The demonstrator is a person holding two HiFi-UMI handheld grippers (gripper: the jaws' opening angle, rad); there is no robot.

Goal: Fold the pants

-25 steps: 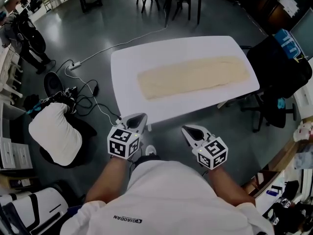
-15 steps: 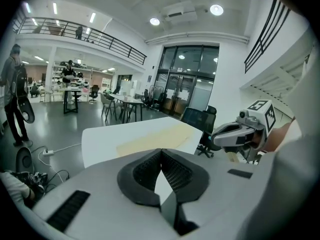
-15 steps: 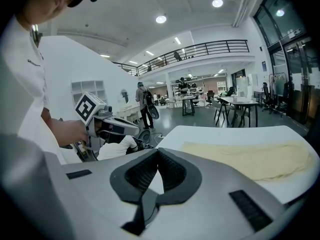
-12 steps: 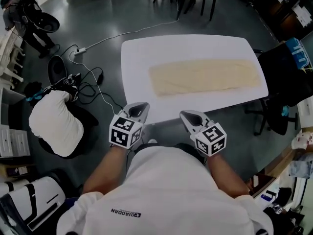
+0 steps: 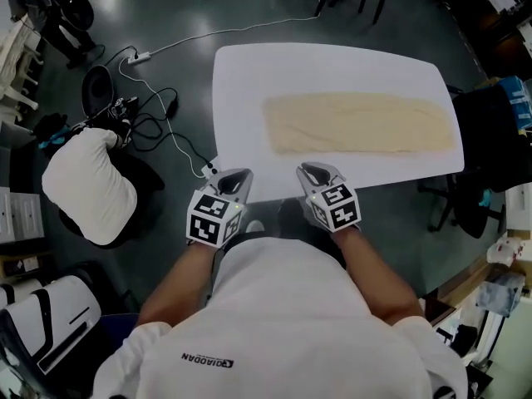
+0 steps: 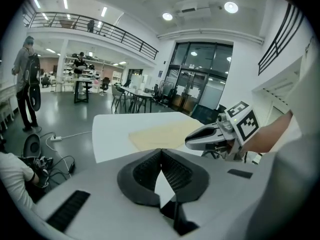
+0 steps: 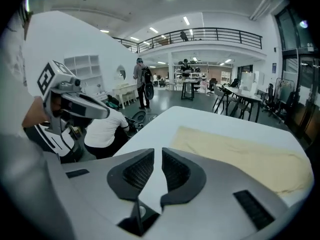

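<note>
The beige pants (image 5: 362,123) lay flat on the white surface (image 5: 241,81) as one long narrow strip. Their long axis ran from left to right in the head view, about parallel to the near edge of the surface, and they reached close to its right end. Which end was the waist I could not tell. Both grippers stood at the near edge, side by side, and neither touched the cloth. The left gripper (image 5: 235,179) was near the front left corner, with the left end of the pants ahead of it and to the right. Its fingers (image 6: 145,171) were pressed together at the tips, with nothing between them. The right gripper (image 5: 312,173) was nearer to the pants, which lay just beyond it and stretched away to the right. Its fingers (image 7: 175,171) had just been opening and stood a narrow gap apart, with nothing between them. A cable (image 5: 179,44) ran over the grey floor beside the surface.
</note>
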